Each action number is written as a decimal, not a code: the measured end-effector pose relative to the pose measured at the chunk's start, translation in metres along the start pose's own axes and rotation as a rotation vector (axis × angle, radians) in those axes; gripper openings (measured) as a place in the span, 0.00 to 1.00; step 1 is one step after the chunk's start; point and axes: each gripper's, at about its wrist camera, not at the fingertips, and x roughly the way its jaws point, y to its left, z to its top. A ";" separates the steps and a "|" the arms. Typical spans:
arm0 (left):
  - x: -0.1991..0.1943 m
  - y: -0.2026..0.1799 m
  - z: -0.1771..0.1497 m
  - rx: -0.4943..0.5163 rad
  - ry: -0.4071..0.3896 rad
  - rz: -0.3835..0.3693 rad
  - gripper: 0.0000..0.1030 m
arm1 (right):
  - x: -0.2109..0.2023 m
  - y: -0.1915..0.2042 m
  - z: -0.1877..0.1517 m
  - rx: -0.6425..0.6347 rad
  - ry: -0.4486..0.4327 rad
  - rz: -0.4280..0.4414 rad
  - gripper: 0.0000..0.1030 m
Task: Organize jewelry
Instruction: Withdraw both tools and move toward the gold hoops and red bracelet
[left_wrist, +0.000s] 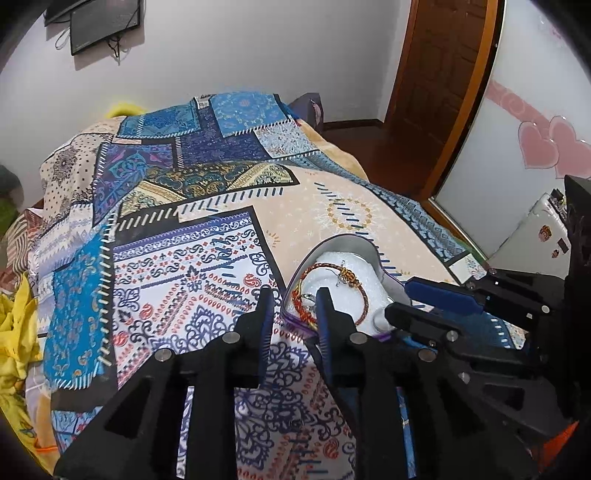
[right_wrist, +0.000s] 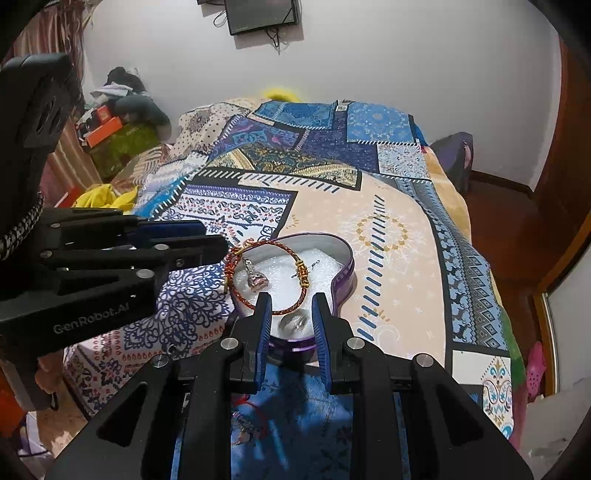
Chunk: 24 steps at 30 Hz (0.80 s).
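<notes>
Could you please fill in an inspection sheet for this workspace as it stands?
Surface: patterned bedspread, lying fairly smooth.
Job's things: purple tin open on it, holding a braided bracelet, a pink pendant and a clear ring-like piece.
Clutter: yellow cloth and piled boxes beside the bed.
Claws: left claw open beside the tin; right claw open at its near rim.
Cables: wires dangle from the wall screen.
Surroundings: white wall, wooden door.

White wall (right_wrist: 406, 55), patchwork bedspread (right_wrist: 369, 206), wooden door (left_wrist: 439, 66), dark wood floor (right_wrist: 498, 221)
</notes>
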 end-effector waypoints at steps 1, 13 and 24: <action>-0.005 0.000 -0.001 -0.003 -0.008 0.004 0.32 | -0.003 0.001 0.000 0.000 -0.004 -0.004 0.22; -0.048 0.009 -0.023 -0.048 -0.027 -0.001 0.46 | -0.032 0.008 -0.014 -0.006 -0.041 -0.044 0.32; -0.052 0.007 -0.067 -0.044 0.041 -0.005 0.46 | -0.027 0.018 -0.053 -0.007 0.036 -0.040 0.32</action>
